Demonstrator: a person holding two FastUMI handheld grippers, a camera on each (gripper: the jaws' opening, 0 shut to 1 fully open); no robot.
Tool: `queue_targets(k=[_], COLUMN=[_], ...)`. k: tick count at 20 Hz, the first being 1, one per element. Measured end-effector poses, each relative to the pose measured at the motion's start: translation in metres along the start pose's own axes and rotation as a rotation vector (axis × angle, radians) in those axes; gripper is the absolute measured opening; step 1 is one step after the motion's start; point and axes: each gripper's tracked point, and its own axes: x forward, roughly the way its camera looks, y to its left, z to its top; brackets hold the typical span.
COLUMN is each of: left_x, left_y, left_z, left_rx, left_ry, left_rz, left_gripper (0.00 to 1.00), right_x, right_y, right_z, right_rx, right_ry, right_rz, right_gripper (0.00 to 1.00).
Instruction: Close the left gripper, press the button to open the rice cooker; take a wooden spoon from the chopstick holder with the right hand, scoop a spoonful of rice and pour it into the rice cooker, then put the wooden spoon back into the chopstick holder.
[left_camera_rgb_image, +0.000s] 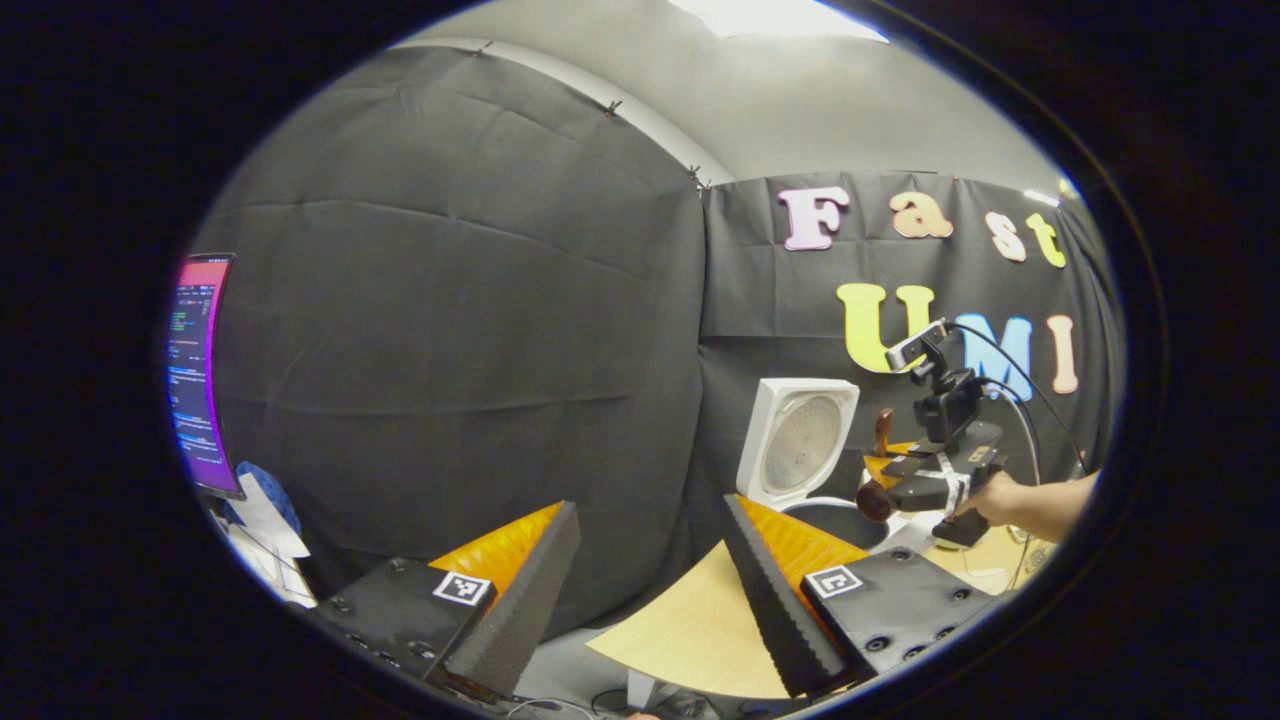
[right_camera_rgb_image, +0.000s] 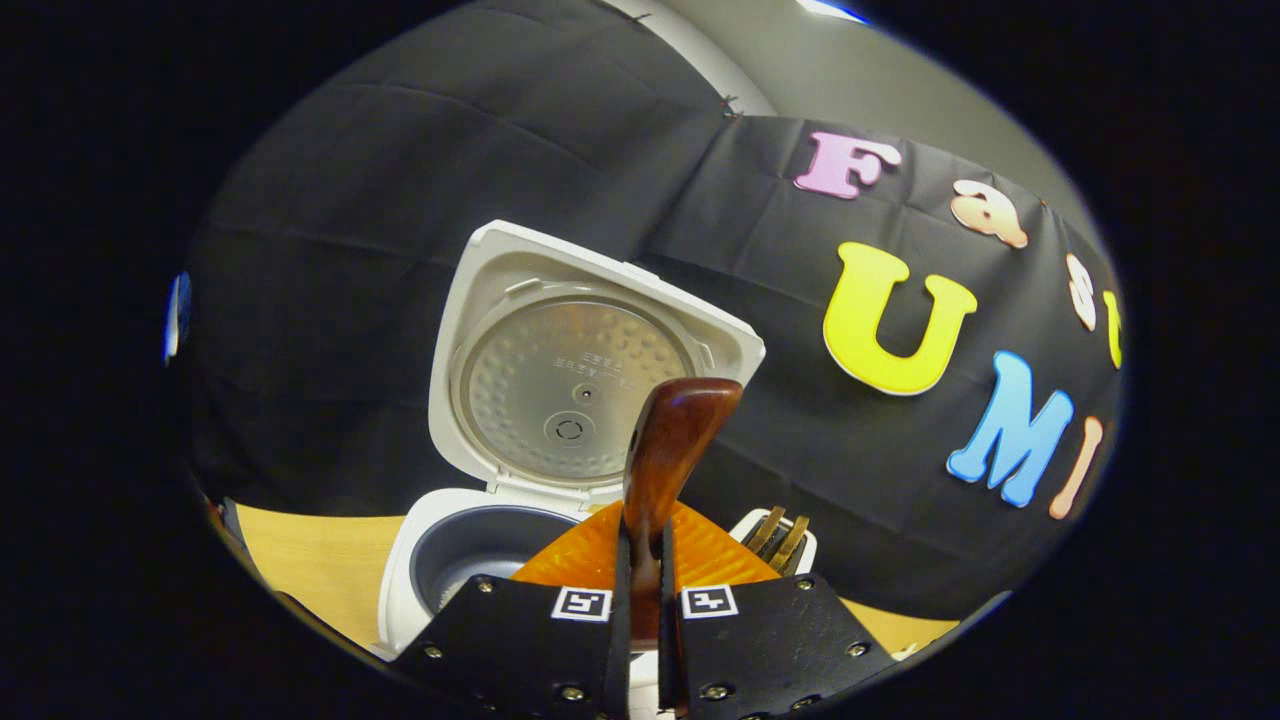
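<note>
Wooden spoon (right_camera_rgb_image: 665, 470), stiff and light (likely slick, varnished), is pinched mid-handle by the right gripper (right_camera_rgb_image: 645, 600) at frame bottom; left gripper (left_camera_rgb_image: 640, 590) gapes.

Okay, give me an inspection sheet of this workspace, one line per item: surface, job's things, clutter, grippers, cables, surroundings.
Surface: light wooden table.
Job's things: rice cooker open, lid raised, inner pot dark; whether rice is inside cannot be told. Wooden spoon held upright. Chopstick holder behind it, with utensils.
Clutter: papers and blue cloth by the monitor.
Grippers: left gripper open, holding nothing; right gripper shut on the wooden spoon's handle.
Cables: black cable looping off the far gripper.
Surroundings: black cloth wall, lit monitor.
</note>
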Motion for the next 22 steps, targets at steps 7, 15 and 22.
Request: queue_targets(k=[7,15,22], left_x=[-0.004,-0.012,-0.016], left_y=[-0.010,-0.054,-0.116], left_z=[0.014,0.032,0.049], left_rx=[0.018,0.015,0.029], left_ry=[-0.019,-0.042,-0.067], left_rz=[-0.022,-0.093,-0.166], left_gripper=[0.98,0.98,0.99], right_x=[-0.016,-0.066,-0.120], right_y=[-0.013,-0.063,-0.136], right_z=[0.008,0.020,0.006], right_rx=[0.551,0.917,0.984], right_ry=[0.029,-0.039,-0.095], right_rz=[0.079,0.112,0.023], right_gripper=[0.12,0.11,0.11])
